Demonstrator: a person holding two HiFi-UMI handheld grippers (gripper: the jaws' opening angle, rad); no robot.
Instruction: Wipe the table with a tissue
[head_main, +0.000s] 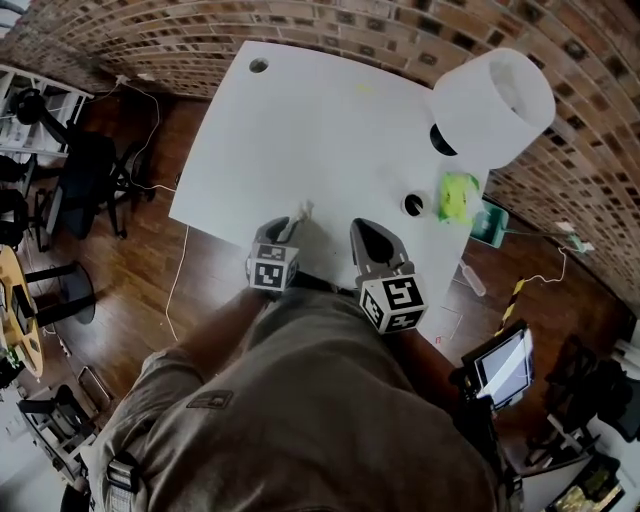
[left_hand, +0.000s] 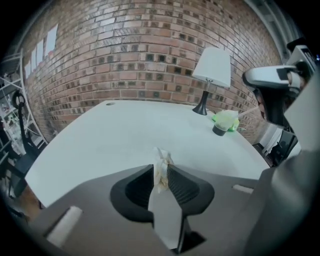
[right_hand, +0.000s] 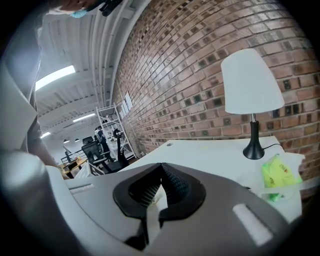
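A crumpled white tissue with a brownish stain stands between the jaws of my left gripper and touches both pads. Its end sticks out past the tips over the white table. In the head view the left gripper hovers at the table's near edge with the tissue poking out. My right gripper is beside it on the right, and its jaws meet with nothing between them. The tabletop ahead is bare.
A lamp with a white shade stands at the table's far right. A green tissue pack and a small dark cup sit near it. The brick wall runs behind the table. Office chairs stand on the wooden floor at left.
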